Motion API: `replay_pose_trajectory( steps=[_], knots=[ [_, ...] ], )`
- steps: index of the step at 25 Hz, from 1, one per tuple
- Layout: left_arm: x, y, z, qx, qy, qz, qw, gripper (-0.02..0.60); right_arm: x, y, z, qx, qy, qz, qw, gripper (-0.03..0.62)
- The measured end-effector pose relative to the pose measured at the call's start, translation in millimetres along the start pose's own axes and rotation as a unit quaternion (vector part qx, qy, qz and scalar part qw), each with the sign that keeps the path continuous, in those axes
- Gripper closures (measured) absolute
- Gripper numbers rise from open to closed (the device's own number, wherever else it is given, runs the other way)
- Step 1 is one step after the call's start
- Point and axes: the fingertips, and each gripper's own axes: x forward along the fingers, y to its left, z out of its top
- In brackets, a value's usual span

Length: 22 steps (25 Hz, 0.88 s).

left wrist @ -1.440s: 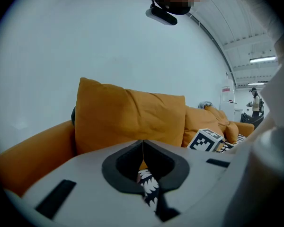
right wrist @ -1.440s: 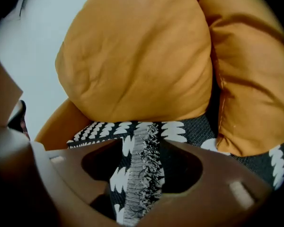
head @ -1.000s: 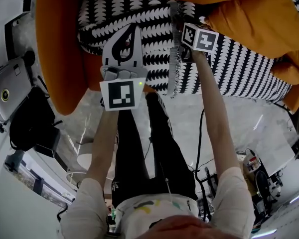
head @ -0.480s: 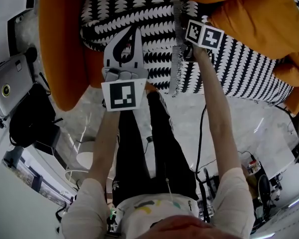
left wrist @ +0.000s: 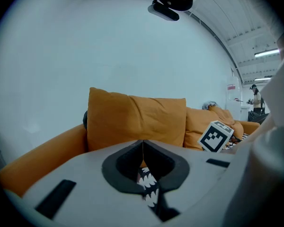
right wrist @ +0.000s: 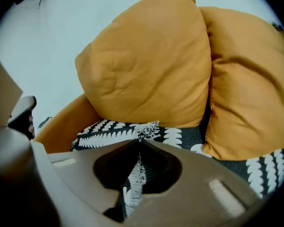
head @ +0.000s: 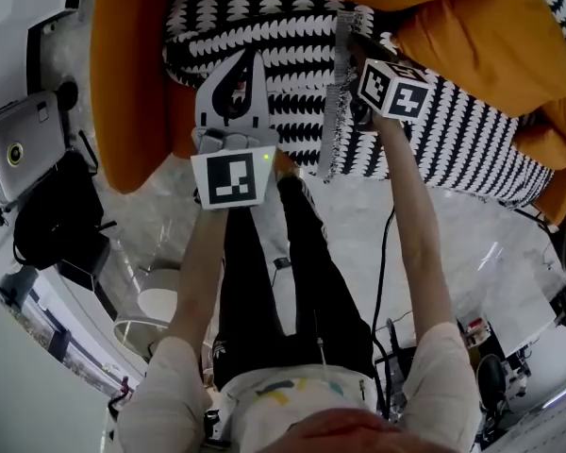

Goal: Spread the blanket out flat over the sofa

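At the sofa front, left tongs and right tongs pinch blanket edge.

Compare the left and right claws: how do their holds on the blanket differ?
The left claw pinches the blanket nearer the orange armrest; the right claw pinches its fringed edge. The left claw points almost level, the right claw tilts downward. Both are shut on fabric.

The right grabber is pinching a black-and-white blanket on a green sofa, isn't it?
Not quite. The sofa is orange, not green, as the right gripper view shows. The rest holds: the right gripper is pinching the black-and-white blanket on it.
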Motion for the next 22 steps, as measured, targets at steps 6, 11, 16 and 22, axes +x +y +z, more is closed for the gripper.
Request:
replay_pose_trajectory(
  steps=[6,11,16,22],
  knots=[
    [-11.0,-19.4,-6.8,-0.004,0.031,-0.032,0.9990,0.565,-32.8,25.0,10.7,-0.064,-0.036,-0.003,0.997,0.577],
    [5.5,-29.6,-23.8,-0.016,0.094,-0.079,0.9923,0.560,-56.2,44.4,16.2,-0.101,-0.071,0.012,0.992,0.577],
    [22.2,-58.6,-13.8,0.032,0.124,-0.155,0.9795,0.416,-86.0,66.5,23.0,-0.159,-0.098,0.052,0.981,0.577],
    [25.3,-63.5,-14.0,0.103,0.147,-0.197,0.9638,0.413,-116.5,107.4,25.2,-0.236,-0.109,0.111,0.959,0.577]
  ],
)
